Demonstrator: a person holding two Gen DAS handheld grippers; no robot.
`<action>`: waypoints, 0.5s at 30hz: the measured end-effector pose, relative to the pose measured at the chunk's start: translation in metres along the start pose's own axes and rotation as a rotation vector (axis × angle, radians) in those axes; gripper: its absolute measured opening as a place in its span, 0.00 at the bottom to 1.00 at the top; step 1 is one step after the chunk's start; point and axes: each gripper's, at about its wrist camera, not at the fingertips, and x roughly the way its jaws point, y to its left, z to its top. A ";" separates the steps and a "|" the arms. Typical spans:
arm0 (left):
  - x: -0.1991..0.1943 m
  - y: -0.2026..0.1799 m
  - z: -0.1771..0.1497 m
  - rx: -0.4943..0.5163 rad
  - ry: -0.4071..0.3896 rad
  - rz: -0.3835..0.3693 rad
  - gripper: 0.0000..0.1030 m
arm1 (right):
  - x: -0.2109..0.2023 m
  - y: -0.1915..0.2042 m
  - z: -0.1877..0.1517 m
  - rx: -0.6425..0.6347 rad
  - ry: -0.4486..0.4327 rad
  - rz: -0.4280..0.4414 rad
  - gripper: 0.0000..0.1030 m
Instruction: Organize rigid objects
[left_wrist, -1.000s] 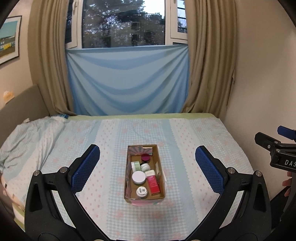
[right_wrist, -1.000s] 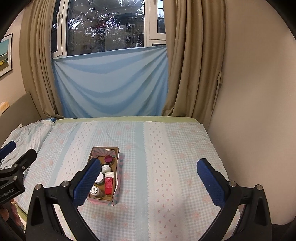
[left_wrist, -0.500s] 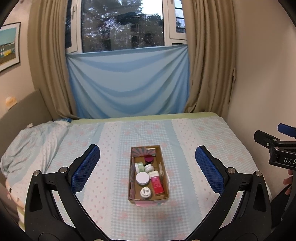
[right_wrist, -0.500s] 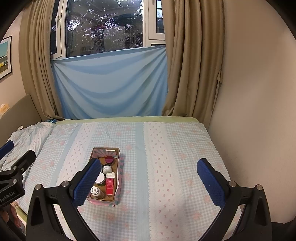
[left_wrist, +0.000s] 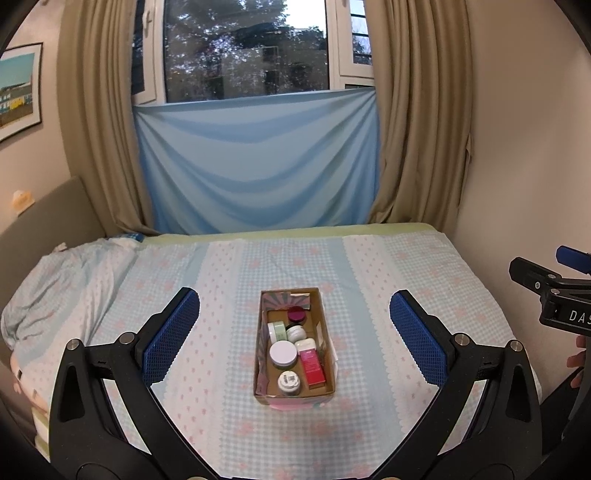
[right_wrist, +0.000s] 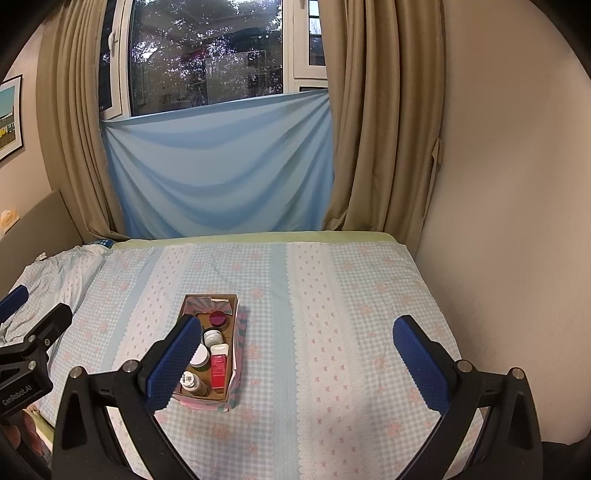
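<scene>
A small cardboard box (left_wrist: 323, 332) sits on the bed; it also shows in the right wrist view (right_wrist: 233, 354). It holds several items: a maroon-lidded jar (left_wrist: 296, 314), a green-and-white jar (left_wrist: 277, 331), a white-lidded jar (left_wrist: 283, 352), a red-and-white tube (left_wrist: 311, 363) and a small bottle (left_wrist: 289, 380). My left gripper (left_wrist: 293, 325) is open and empty, held well above and short of the box. My right gripper (right_wrist: 295, 350) is open and empty, to the right of the box; its left finger (right_wrist: 173, 363) hides part of the box.
The bed (right_wrist: 351, 314) has a blue checked sheet with pink motifs. A crumpled quilt (left_wrist: 62, 280) lies at the left. A wall (right_wrist: 498, 221) borders the right side. Curtains and a blue cloth (left_wrist: 258, 166) hang behind the bed.
Both grippers have drifted slightly; in the left view the box has shifted a little to the right and the view has risen. Both grippers stay open.
</scene>
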 end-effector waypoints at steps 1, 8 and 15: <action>0.000 0.000 0.000 0.001 0.000 0.001 1.00 | 0.000 0.000 0.000 0.002 0.000 0.001 1.00; -0.001 0.001 -0.001 -0.013 -0.004 0.000 1.00 | -0.002 -0.001 -0.001 0.008 0.002 -0.002 1.00; -0.004 0.002 0.001 -0.018 -0.026 -0.002 1.00 | -0.002 0.000 -0.001 0.011 0.001 -0.004 1.00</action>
